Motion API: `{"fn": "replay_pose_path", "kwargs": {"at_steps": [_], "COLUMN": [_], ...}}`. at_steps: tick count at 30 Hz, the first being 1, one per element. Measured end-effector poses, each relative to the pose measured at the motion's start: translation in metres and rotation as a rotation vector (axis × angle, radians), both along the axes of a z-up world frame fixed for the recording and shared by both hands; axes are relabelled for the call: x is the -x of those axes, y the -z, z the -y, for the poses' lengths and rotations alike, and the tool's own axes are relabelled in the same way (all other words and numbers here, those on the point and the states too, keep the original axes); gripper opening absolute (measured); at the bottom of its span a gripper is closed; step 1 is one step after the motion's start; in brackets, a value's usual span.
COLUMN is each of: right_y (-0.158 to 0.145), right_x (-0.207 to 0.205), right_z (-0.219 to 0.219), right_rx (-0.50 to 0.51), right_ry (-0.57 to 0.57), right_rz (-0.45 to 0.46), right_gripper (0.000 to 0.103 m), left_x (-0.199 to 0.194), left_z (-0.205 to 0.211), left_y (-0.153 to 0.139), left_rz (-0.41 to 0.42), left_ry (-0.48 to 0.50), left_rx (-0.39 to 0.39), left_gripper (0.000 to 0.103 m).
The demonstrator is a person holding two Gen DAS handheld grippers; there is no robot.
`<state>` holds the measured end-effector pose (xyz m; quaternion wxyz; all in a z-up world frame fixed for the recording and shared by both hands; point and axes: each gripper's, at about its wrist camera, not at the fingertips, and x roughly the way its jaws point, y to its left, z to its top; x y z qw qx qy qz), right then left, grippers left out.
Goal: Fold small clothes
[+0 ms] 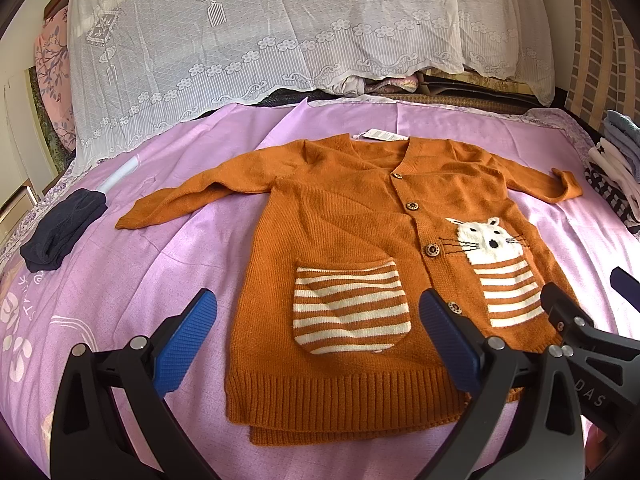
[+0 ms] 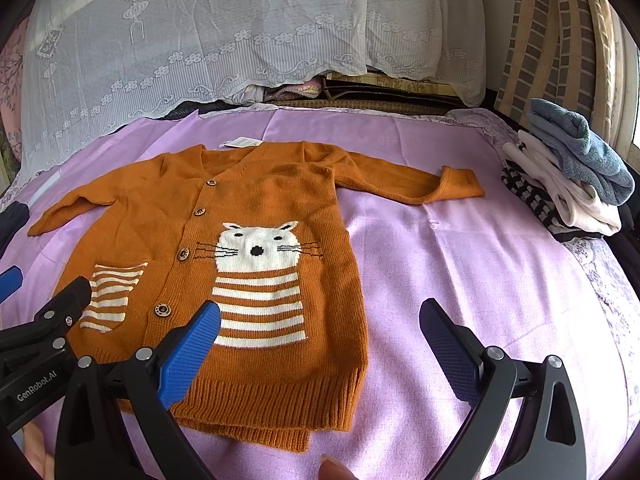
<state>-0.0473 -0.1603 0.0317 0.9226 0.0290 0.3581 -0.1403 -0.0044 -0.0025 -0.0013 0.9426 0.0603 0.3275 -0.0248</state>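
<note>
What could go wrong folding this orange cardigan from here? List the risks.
1. The cardigan has its far right sleeve cuff already curled over; folding it in as is would likely trap a crease.
2. The paper tag sticks out at the collar and could crumple or snag.
3. Both the left gripper and the right gripper hang open above the hem, so a shallow pinch may lift only the top layer.

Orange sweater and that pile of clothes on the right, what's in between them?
Only bare purple bedsheet lies between the orange sweater and the pile of clothes, shown best in the right wrist view.
</note>
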Motion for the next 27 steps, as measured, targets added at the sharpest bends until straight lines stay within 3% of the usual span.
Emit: {"fn": "replay_pose_path", "kwargs": {"at_steps": [11,17,21,27], "right_y": [0.008,0.009,0.014,0.024], "right_x": [-0.002,-0.004,-0.006,-0.011], "right_z": [0.003,0.023,0.038,0.066], "right_rx": [0.004,-0.019,0.019,0.098], "right_ry": [0.003,0.051,0.072,0.064], "right_rz": [-0.016,-0.038,-0.075,-0.152], "right_gripper": [0.1,0.1,0.1,0.1], "left_x": [-0.001,-0.004,-0.014,-0.046], "left_z": [-0.004,-0.008,-0.017,-0.04], "left_y": [0.004,0.005,0.006,0.019], "left_rz": [-0.007,-0.017,-0.041,-0.113], "left_ry": [-0.004,-0.02,-0.037,-0.037], "left_rx": [-0.002,-0.006,-0.009,-0.094], "left_gripper": [0.099,0.099,0.099,0.099]}}
